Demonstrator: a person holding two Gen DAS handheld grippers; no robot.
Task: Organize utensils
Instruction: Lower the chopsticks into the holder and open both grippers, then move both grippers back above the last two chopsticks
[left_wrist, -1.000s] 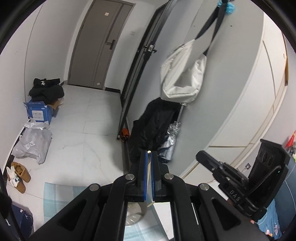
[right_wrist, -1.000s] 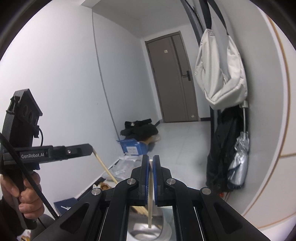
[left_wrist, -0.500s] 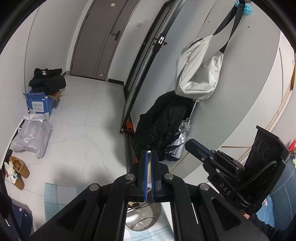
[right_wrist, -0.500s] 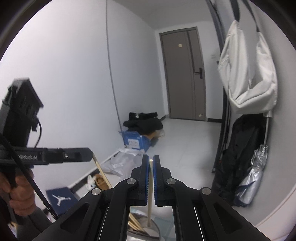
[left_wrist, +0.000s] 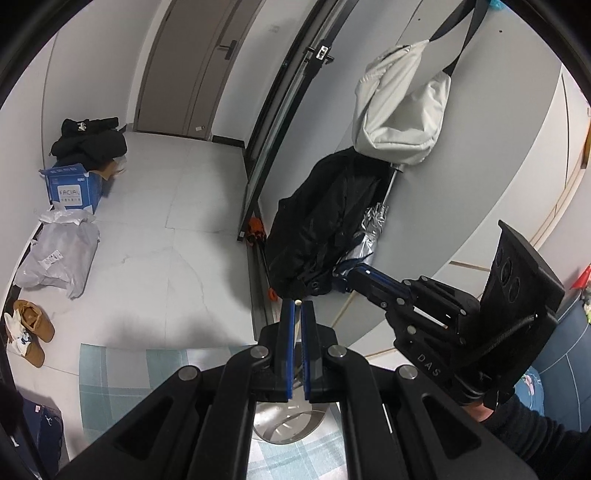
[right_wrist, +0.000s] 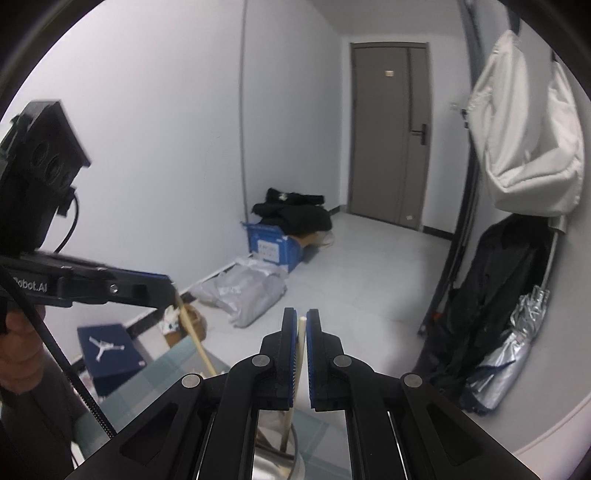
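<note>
Wooden chopsticks: the left gripper is clamped on one chopstick, the right gripper on another, both over a steel cup on the checked worktop.

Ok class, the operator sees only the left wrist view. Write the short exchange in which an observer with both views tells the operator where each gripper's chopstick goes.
Operator: My left gripper is shut on a chopstick, but I see only its tip. Where does the rest go?
Observer: In the right wrist view it slants down from the left gripper toward the metal cup. Its lower end is hidden there.
Operator: Does the right gripper hold anything?
Observer: Yes. Its pads are shut on a second chopstick, and the lower end stands inside that cup.
</note>
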